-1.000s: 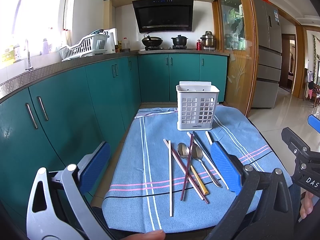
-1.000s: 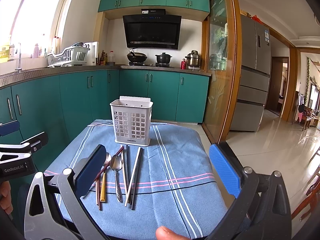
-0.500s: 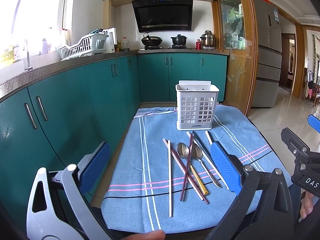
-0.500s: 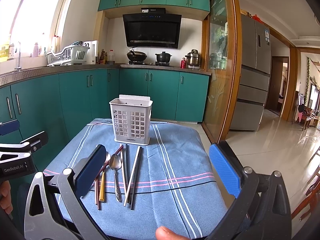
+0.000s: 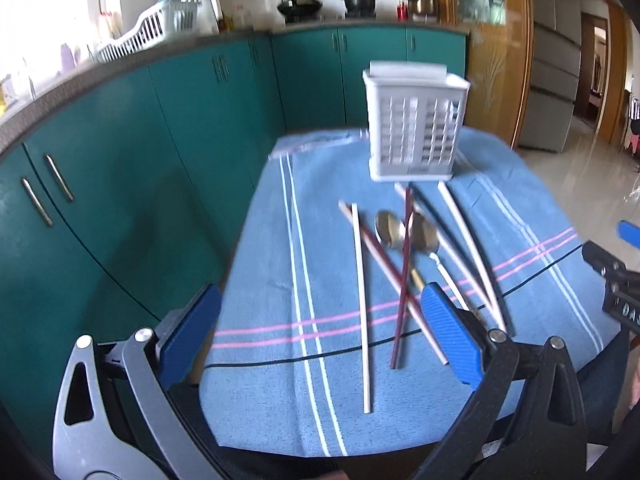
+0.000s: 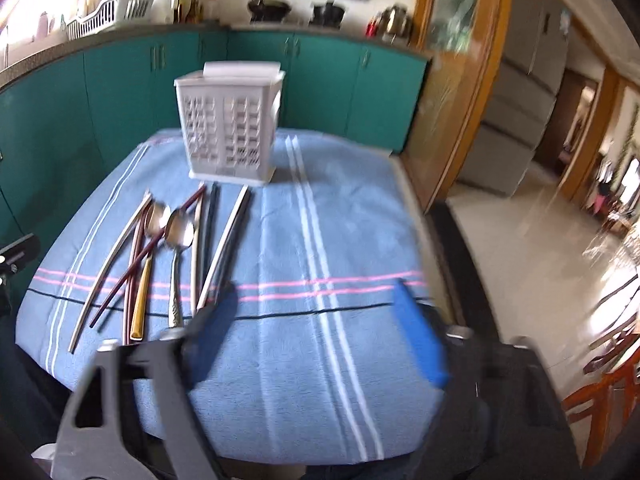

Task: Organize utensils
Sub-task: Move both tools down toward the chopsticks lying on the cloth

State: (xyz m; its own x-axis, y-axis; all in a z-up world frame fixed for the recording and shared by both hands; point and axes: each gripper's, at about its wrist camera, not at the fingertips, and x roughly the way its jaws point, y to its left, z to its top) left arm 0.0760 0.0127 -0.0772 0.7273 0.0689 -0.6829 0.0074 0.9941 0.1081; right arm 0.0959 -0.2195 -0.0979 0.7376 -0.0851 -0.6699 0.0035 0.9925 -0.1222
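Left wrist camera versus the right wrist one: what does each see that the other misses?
Only the left wrist view shows the left gripper, jaws open, and cabinet handles close by. Only the right wrist view shows the right gripper, whose jaws have just been closing on nothing, and wooden chairs. Both share the white utensil basket, spoons and chopsticks lying on the blue cloth.
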